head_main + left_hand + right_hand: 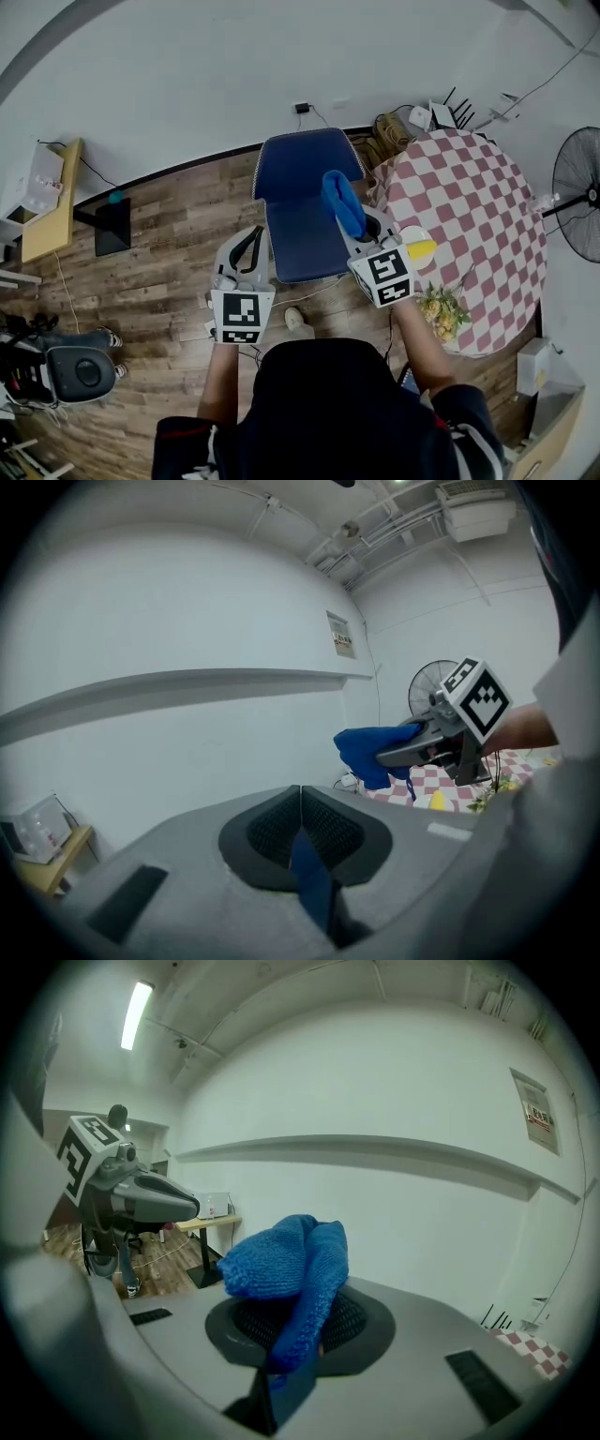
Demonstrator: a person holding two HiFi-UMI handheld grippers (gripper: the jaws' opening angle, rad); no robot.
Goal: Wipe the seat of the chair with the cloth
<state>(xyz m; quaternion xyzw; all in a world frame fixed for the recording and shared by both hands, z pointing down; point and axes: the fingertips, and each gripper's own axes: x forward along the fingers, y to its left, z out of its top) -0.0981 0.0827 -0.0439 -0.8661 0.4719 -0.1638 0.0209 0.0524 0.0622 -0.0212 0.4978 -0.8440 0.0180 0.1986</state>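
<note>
The blue padded chair (pixel 298 234) stands on the wooden floor in front of me, its seat facing me and its backrest toward the wall. My right gripper (pixel 359 230) hovers over the seat's right side, shut on a blue knitted cloth (pixel 343 202). In the right gripper view the cloth (pixel 292 1265) bulges up out of the jaws and hides the tips. My left gripper (pixel 252 232) is at the chair's left edge, shut with nothing held. In the left gripper view its fingertips (pixel 300 794) meet, and the right gripper's cloth (pixel 370 752) shows beyond them.
A round table with a red-and-white checked cover (pixel 473 202) stands close to the chair's right, bearing a yellow-and-white dish (pixel 418 246) and flowers (pixel 441 309). A fan (pixel 577 192) is far right. A wooden shelf (pixel 52 202) and a black stand (pixel 112 225) are at left. Cables run along the wall.
</note>
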